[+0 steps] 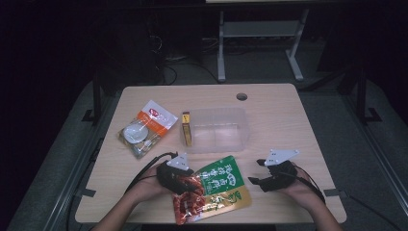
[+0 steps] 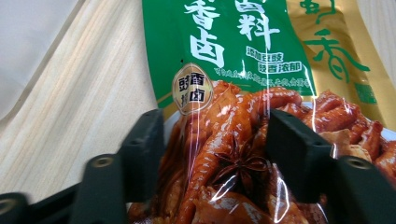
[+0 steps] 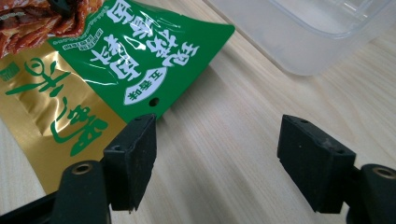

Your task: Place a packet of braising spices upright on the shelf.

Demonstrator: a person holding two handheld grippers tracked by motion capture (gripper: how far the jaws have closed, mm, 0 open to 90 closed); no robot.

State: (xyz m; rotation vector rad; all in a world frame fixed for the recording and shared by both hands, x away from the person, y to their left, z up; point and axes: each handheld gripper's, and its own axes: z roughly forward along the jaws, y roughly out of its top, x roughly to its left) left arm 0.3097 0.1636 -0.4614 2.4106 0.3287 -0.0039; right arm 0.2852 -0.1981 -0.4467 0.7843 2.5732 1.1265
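A green and gold snack bag (image 1: 219, 185) printed with braised chicken feet lies near the table's front edge. My left gripper (image 1: 192, 185) sits on the bag's left, picture end. In the left gripper view its jaws press in on the glossy film (image 2: 243, 51) from both sides, and the film bunches between them (image 2: 217, 140). My right gripper (image 1: 255, 182) rests to the right of the bag, held by a hand. It stands open over bare wood (image 3: 217, 154), with the bag's green corner (image 3: 135, 60) just beyond its left jaw.
A clear plastic container (image 1: 240, 139) stands mid-table behind the bag, with a slim yellow box (image 1: 186, 127) upright at its left end; its wall (image 3: 299, 28) appears in the right gripper view. A white and orange packet (image 1: 146, 127) lies left of it. A cable hole (image 1: 241, 96) marks the far edge.
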